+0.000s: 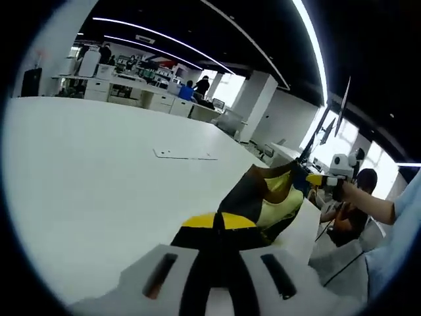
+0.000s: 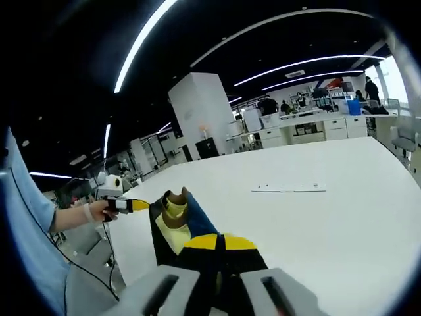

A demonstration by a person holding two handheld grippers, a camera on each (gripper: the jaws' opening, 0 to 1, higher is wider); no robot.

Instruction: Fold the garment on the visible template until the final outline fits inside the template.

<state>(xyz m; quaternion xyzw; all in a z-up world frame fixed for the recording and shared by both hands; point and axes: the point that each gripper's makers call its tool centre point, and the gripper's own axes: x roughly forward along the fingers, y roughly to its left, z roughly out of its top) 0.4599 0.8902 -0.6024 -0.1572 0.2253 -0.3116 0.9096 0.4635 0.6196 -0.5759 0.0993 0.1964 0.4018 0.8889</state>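
left gripper (image 1: 220,227): jaws pinch one garment (image 1: 270,197) edge
right gripper (image 2: 217,247): jaws pinch the other edge
garment: stretched between both above white surface (image 1: 99,184), likely to lay flat
template: marks (image 2: 289,189) on surface, well apart

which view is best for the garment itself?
Right gripper view: the garment hangs stretched between both grippers, with black, yellow and blue panels visible. In the left gripper view the garment is similarly stretched but more shadowed, mostly black and yellow.
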